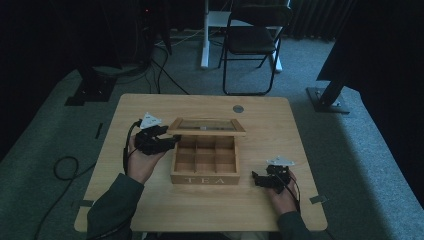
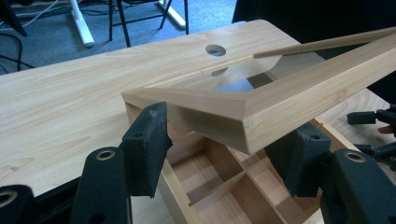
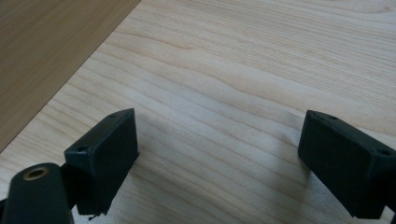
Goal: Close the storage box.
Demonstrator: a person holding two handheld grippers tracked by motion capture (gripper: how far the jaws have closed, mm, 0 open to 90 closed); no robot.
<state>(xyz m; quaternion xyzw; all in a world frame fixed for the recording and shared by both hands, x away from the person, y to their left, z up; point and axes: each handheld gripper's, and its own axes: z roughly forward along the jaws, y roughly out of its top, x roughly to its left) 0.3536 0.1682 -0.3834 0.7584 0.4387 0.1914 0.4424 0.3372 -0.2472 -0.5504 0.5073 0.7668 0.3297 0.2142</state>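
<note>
A wooden tea box (image 1: 205, 179) marked TEA stands in the middle of the table, its compartments (image 2: 219, 186) bare. Its glass-paned lid (image 1: 206, 132) is raised and tilted back. My left gripper (image 1: 170, 142) is at the lid's left front corner. In the left gripper view that corner of the lid (image 2: 299, 98) lies between the open jaws of the left gripper (image 2: 224, 154), and the pads stand apart from the wood. My right gripper (image 1: 257, 179) rests low at the box's right front, and the right gripper (image 3: 219, 154) is open over bare tabletop beside the box wall (image 3: 42, 42).
The light wooden table (image 1: 200, 210) has a round cable hole (image 1: 238, 108) behind the box. A black folding chair (image 1: 252, 40) stands beyond the far edge. Dark stand bases and cables lie on the grey carpet at left and right.
</note>
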